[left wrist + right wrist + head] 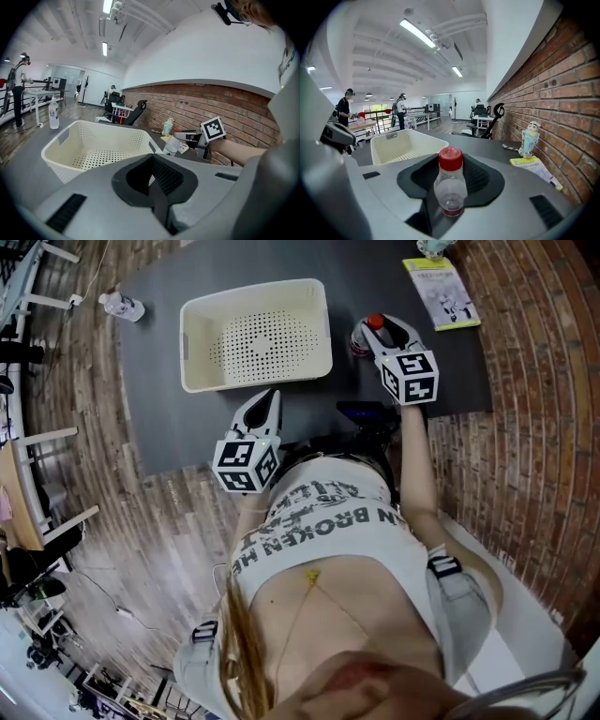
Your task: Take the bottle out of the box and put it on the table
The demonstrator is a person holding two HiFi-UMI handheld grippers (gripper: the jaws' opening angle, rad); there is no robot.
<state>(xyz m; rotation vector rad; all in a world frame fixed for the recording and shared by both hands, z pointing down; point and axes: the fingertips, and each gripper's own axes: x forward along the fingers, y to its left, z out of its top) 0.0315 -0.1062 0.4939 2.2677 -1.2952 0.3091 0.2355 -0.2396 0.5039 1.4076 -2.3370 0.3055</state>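
A small clear bottle with a red cap (450, 187) stands upright between the jaws of my right gripper (451, 194), which is shut on it. In the head view this bottle (374, 323) and right gripper (372, 334) are over the dark table just right of the white perforated box (192, 352), which is empty. My left gripper (270, 399) hangs by the box's near edge, its jaws together with nothing in them. In the left gripper view the box (70, 143) lies just beyond the left gripper (152, 165), and the bottle (171, 146) shows at its right.
A second clear bottle (122, 306) stands at the table's far left corner. A yellow-green booklet (442, 292) and a small figurine (528, 139) sit at the far right by the brick wall. A black device (366, 413) lies at the near table edge. People stand at distant tables.
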